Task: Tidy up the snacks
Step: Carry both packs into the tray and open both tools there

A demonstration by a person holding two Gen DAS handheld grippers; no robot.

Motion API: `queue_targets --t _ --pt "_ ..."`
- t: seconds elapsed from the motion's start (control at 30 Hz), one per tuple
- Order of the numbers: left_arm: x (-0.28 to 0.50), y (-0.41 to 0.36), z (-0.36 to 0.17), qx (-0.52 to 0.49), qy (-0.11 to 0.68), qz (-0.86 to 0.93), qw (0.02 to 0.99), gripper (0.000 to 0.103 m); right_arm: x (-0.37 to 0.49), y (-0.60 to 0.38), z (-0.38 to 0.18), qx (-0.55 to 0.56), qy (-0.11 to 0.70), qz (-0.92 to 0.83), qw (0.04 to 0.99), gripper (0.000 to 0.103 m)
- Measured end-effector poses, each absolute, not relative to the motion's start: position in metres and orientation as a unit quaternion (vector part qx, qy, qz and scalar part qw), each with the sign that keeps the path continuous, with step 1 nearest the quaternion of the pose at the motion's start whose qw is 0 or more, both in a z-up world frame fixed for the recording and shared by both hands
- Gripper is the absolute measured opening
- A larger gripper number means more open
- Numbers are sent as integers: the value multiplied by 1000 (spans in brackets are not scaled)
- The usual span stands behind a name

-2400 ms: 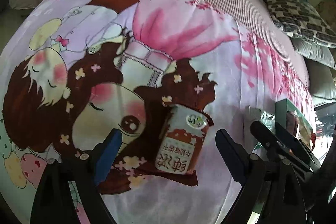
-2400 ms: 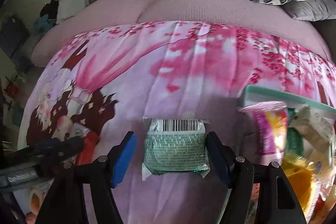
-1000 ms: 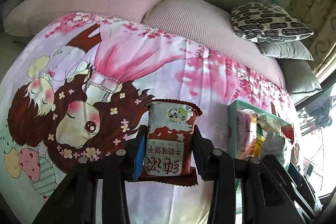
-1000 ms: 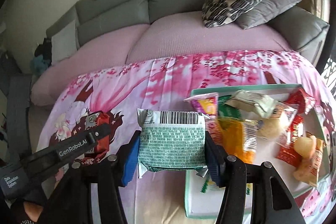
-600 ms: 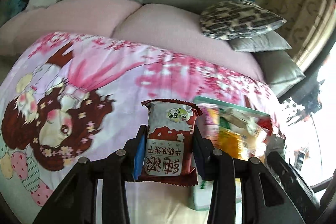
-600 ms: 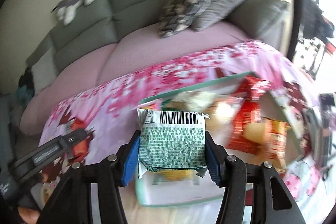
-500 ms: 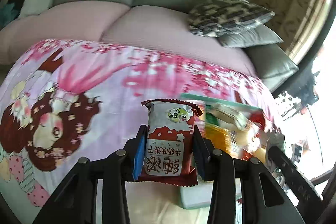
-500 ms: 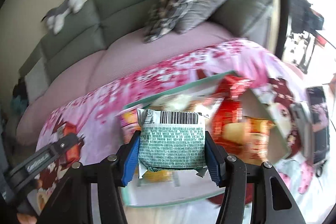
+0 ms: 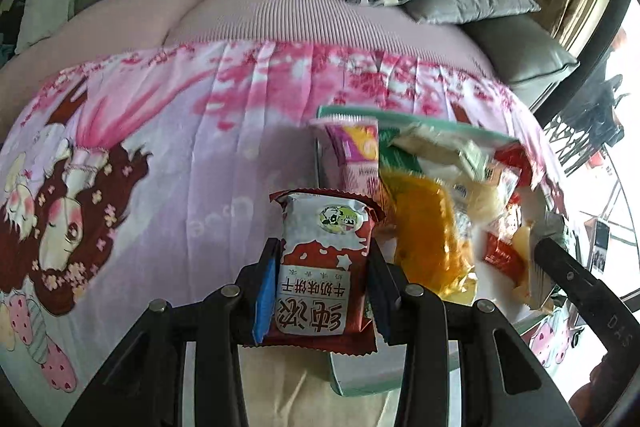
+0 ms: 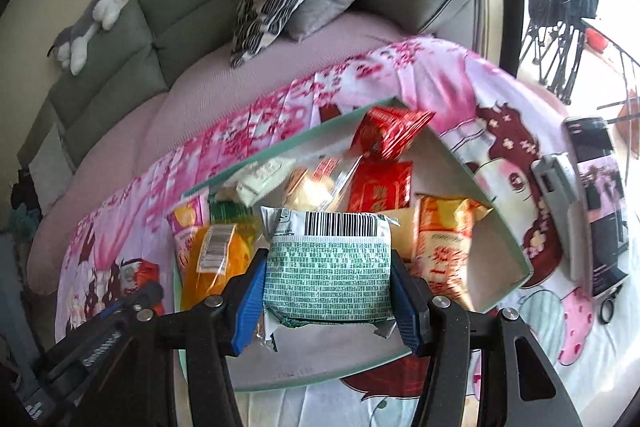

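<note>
Now both grippers grip 1 packet each above the tray: left gripper clamps the red biscuit packet, right gripper the green packet. Dropping onto that heaped pile could spill snacks over the tray's rim.

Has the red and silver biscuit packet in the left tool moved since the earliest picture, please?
Yes. The red and silver biscuit packet lay on the pink cartoon blanket; now it is lifted, clamped, close beside the mint-green tray.
</note>
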State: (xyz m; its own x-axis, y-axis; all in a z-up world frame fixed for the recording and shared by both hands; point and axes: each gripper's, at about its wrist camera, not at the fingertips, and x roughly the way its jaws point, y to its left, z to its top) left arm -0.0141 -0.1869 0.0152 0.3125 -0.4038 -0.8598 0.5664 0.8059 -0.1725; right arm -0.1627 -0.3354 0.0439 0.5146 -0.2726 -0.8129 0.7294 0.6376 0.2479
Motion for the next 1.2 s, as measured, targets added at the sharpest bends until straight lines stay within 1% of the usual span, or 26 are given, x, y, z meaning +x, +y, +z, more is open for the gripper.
queue_targets --t 0.33,0.53,0.63,0.67,0.7,0.73,0.77,0.87,0.9,0.93,0.97,1.0,1.03,1.13,1.17,1.2 --pt "-30 -209 5 111 505 -323 793 42 -158 -338 28 300 410 -305 805 59" --pt "-37 -215 5 115 507 -341 784 42 -157 -339 25 297 420 -311 799 59" --pt "-36 -214 4 111 510 -340 782 43 -157 -339 24 295 423 -312 798 61" --pt "-34 -212 4 105 515 -339 780 44 -156 -339 24 293 426 -312 797 61" --pt "-33 -211 4 102 517 -338 780 53 -156 -338 23 292 428 -312 796 61" --pt "-32 -209 4 98 520 -337 779 65 -155 -338 22 292 430 -312 795 61" --pt "-31 -208 5 95 521 -336 779 68 -154 -338 21 291 433 -311 794 61" --pt "-29 -204 6 91 524 -332 779 69 -152 -337 19 286 441 -312 792 61" --pt "-29 -203 7 91 525 -332 779 71 -152 -337 19 284 442 -313 791 62" --pt "-28 -203 7 90 525 -331 779 75 -151 -337 19 284 443 -313 791 63" --pt "-28 -201 8 89 526 -331 778 77 -152 -337 19 283 443 -313 791 63" --pt "-27 -198 9 86 528 -331 778 79 -152 -337 19 284 442 -313 792 65" --pt "-27 -195 11 82 528 -331 778 79 -152 -337 20 284 441 -312 792 68" --pt "-24 -186 16 72 523 -325 784 81 -152 -335 23 281 437 -311 796 74" --pt "-23 -182 17 69 521 -319 789 82 -152 -333 26 278 434 -310 799 76" --pt "-21 -175 19 64 517 -307 796 87 -151 -331 28 274 430 -310 802 81"
